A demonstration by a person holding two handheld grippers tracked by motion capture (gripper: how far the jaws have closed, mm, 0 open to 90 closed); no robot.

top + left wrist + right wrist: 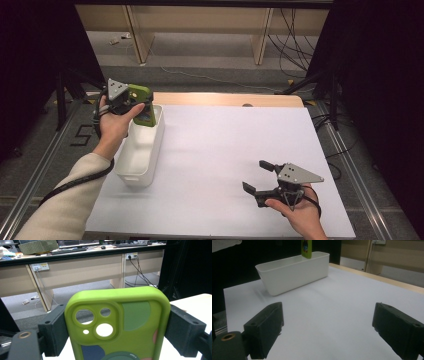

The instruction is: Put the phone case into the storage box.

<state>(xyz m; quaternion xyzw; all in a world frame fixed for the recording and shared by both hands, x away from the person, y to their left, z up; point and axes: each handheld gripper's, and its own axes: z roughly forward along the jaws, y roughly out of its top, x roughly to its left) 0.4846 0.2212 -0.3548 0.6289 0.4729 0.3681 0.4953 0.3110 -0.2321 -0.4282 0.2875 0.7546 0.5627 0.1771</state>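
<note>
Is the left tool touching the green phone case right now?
Touching. In the left gripper view, the left tool has both black jaws pressed flat against the two side edges of the green phone case, no gap either side.

We see a grey floor (pixel 210 75) beyond the white tabletop (pixel 225 165), pale wooden desks (pixel 200 22) along the far wall, black cables (pixel 292 45) trailing at far right, dark curtains (pixel 380 75) on both sides, wall sockets (pixel 40 266) under the desks.
</note>
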